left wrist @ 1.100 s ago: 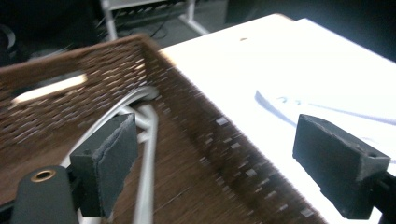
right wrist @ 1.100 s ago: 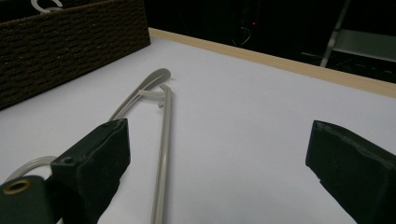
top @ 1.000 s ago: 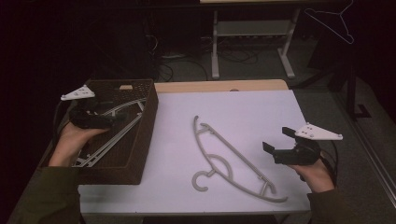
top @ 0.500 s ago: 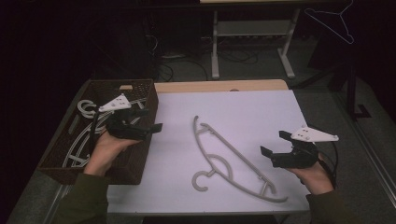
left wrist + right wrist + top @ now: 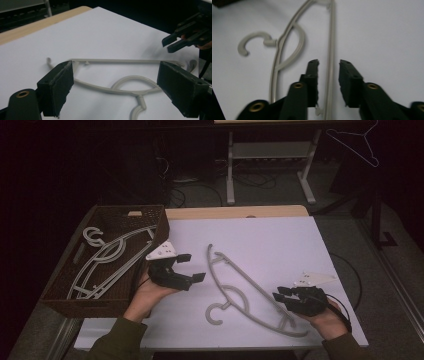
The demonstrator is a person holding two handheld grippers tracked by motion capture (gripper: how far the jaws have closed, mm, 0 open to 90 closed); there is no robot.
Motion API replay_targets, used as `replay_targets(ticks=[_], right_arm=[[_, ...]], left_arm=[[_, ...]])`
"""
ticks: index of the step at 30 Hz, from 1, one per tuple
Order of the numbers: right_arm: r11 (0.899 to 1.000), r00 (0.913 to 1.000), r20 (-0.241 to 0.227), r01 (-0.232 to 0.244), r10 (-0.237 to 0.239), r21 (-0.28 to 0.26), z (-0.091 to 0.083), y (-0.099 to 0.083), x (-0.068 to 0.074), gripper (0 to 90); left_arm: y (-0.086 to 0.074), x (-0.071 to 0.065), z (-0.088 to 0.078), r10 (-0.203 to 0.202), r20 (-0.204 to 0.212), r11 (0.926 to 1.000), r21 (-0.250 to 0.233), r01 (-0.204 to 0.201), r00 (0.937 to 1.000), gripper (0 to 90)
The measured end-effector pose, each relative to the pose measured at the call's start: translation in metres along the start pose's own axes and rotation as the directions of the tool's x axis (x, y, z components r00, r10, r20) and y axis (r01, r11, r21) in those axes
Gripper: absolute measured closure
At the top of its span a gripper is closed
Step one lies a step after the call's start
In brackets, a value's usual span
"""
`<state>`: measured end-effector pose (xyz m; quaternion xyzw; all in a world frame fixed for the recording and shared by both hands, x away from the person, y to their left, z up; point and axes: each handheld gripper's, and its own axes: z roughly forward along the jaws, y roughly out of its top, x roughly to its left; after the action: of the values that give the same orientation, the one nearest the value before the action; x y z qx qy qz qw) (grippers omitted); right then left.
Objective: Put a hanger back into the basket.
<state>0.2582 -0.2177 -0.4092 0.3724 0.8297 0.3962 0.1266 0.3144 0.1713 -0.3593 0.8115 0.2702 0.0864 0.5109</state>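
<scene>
Right tool (image 5: pixel 329 67), its jaws just closing around the straight bar of the grey hanger (image 5: pixel 250 292) lying flat on the white surface (image 5: pixel 280 240), isn't clamped yet, I judge, so I squeeze, then lift.

Hanger (image 5: pixel 240 287) lies flat mid-table (image 5: pixel 280 235); basket (image 5: pixel 60 295) at the table's left edge holds further hangers (image 5: pixel 107 257); another hanger (image 5: pixel 352 142) hangs behind, far right

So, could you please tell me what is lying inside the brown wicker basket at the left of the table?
The basket holds grey plastic hangers, overlapping in a loose pile, one hook toward its far end. How many there are cannot be told, since they cover one another and the near wall hides their lower ends.
</scene>
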Motion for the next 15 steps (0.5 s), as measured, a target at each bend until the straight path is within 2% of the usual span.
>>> replay_targets(ticks=[4, 6, 12, 13, 15], right_arm=[[0.997, 0.9996, -0.026, -0.001, 0.003, 0.076, 0.011, -0.006, 0.004, 89.4], [0.994, 0.9996, -0.028, -0.002, 0.006, 0.112, 0.015, -0.008, 0.005, 89.6], [0.985, 0.9989, -0.046, 0.017, -0.009, 0.174, 0.019, -0.015, 0.009, 89.8], [0.985, 0.9986, -0.052, 0.006, 0.003, 0.175, 0.019, -0.017, 0.010, 89.8], [0.985, 0.9984, -0.056, 0.016, -0.006, 0.173, 0.018, -0.018, 0.009, 89.8]], left_arm=[[-0.014, -0.007, 0.008, -0.005, 0.020, 0.9999, 0.011, 0.005, 0.9998, 13.7], [-0.020, -0.009, 0.010, -0.010, 0.025, 0.9998, 0.019, 0.010, 0.9996, 13.7], [-0.030, -0.010, 0.015, -0.007, 0.031, 0.9991, 0.042, 0.005, 0.9995, 13.7], [-0.031, -0.010, 0.015, -0.008, 0.033, 0.9989, 0.046, 0.007, 0.9994, 13.7], [-0.032, -0.010, 0.015, -0.006, 0.033, 0.9987, 0.051, 0.004, 0.9994, 13.7]])
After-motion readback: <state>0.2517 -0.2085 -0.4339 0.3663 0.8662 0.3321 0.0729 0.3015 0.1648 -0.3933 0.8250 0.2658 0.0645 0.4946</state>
